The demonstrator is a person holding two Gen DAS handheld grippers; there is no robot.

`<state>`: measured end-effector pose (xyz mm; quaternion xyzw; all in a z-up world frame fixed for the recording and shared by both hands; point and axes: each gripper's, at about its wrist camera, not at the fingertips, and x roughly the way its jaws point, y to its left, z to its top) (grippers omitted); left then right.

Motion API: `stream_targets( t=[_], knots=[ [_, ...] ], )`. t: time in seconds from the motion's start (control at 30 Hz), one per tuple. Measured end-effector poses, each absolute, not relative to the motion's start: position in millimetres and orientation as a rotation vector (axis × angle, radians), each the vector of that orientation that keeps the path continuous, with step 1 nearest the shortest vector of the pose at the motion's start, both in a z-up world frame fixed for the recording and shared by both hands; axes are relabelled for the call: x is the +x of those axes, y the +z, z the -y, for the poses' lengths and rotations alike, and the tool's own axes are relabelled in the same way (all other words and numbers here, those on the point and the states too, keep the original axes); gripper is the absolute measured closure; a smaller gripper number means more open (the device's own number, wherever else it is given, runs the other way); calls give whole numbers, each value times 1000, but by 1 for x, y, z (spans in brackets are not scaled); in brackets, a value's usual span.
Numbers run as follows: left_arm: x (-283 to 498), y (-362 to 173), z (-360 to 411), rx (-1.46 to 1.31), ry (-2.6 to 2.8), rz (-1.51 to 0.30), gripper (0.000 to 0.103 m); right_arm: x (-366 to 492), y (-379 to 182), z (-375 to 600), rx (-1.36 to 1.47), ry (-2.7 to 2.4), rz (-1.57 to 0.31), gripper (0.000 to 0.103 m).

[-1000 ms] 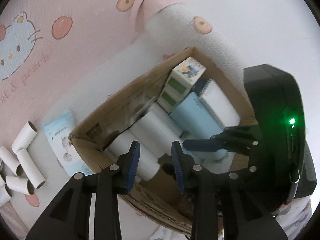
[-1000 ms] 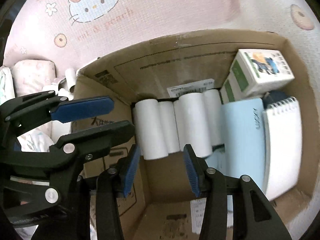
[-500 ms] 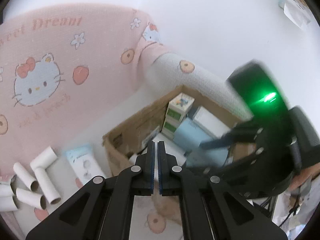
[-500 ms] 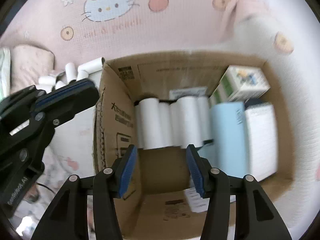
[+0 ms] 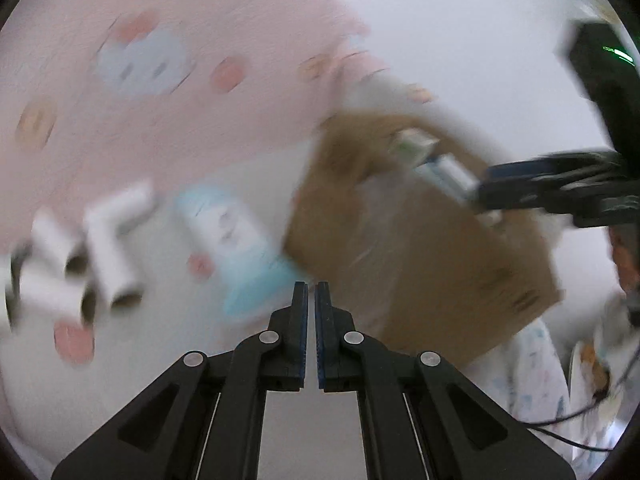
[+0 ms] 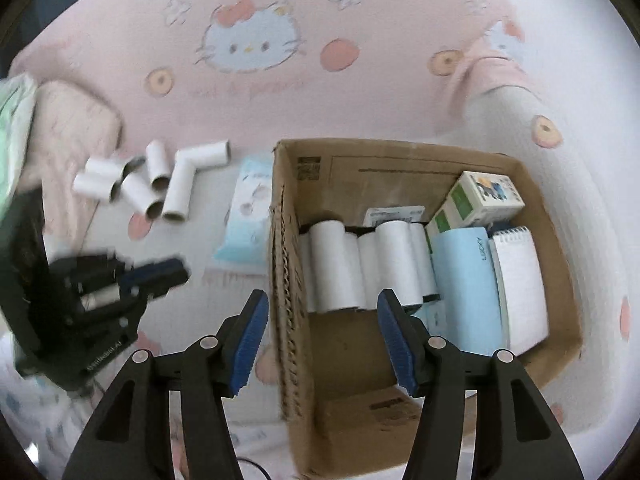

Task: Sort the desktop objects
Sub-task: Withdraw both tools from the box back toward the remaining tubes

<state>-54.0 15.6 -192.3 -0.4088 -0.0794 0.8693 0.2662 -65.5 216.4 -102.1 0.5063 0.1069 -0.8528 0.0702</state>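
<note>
A cardboard box (image 6: 400, 152) holds several white rolls (image 6: 360, 264), a light blue notebook (image 6: 464, 280), a spiral notepad (image 6: 520, 280) and a small green-and-white carton (image 6: 480, 200). My right gripper (image 6: 320, 320) hangs above the box's left wall, its jaws opening, with nothing held. My left gripper (image 5: 311, 300) is shut and empty, outside the box (image 5: 420, 240), pointing at the bedding near a blue tissue pack (image 5: 236, 240). Loose white tubes (image 5: 100, 248) lie left of it. The left wrist view is blurred by motion.
Everything rests on pink and white cartoon-print bedding (image 6: 248, 40). The tissue pack (image 6: 248, 208) lies against the box's left side, with the loose tubes (image 6: 160, 184) further left. A pink pillow (image 6: 72, 128) sits at the far left. Cables trail near the bottom right (image 5: 580, 412).
The left gripper shut and swung out of the box to the left, toward the tissue pack and tubes. The right gripper rose above the box and its jaws spread wider.
</note>
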Motion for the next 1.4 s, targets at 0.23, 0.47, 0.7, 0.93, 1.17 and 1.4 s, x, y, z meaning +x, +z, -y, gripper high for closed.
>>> stream_targets(
  t=[0.23, 0.47, 0.7, 0.93, 1.17, 1.4],
  knots=[
    [-84, -185, 21, -1066, 2358, 460, 100, -54, -111, -174, 1483, -2677, -505, 49],
    [-115, -204, 55, -1187, 2329, 699, 100, -53, -101, -119, 1266, -2719, -647, 49],
    [-129, -208, 90, -1232, 2458, 790, 98, -75, -112, -77, 1191, -2653, -621, 49],
    [-131, -215, 127, -1269, 2473, 969, 73, -95, -148, -52, 1173, -2568, -576, 49],
    [-143, -240, 139, -1373, 2351, 1155, 62, -104, -193, -35, 1190, -2463, -532, 49],
    [-148, -256, 140, -1457, 2255, 1225, 60, -117, -221, -52, 1267, -2353, -127, 48]
  ],
)
